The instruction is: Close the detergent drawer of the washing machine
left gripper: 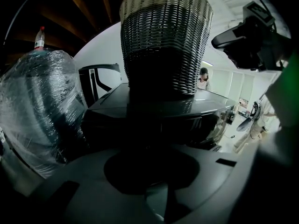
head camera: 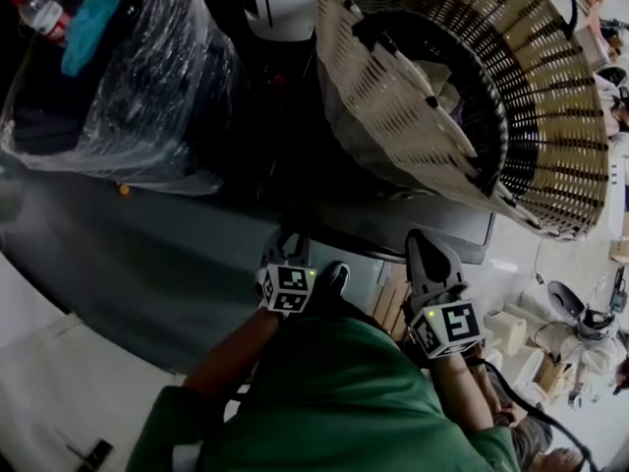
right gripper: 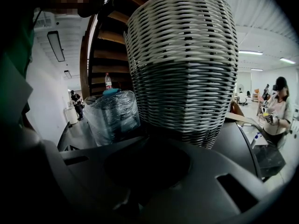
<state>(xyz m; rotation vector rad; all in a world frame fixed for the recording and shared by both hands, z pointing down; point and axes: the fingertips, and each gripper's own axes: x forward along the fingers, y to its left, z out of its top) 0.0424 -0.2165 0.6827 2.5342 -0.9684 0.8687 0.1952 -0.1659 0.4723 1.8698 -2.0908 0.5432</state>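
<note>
Head view: L tool [head camera: 291,246], R tool [head camera: 424,247] nr washer [head camera: 442,226].

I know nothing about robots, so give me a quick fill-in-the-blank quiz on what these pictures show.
1. The tall woven ____ stands on the dark machine.
2. The bottle on the plastic-wrapped bundle has a ____ cap.
3. The person holding the left gripper and right gripper wears a ____ top.
Missing words: basket; red; green.

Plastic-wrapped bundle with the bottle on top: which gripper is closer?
Left. The left gripper sits below and right of the plastic-wrapped bundle; the right gripper is farther right, below the wicker basket.
</note>
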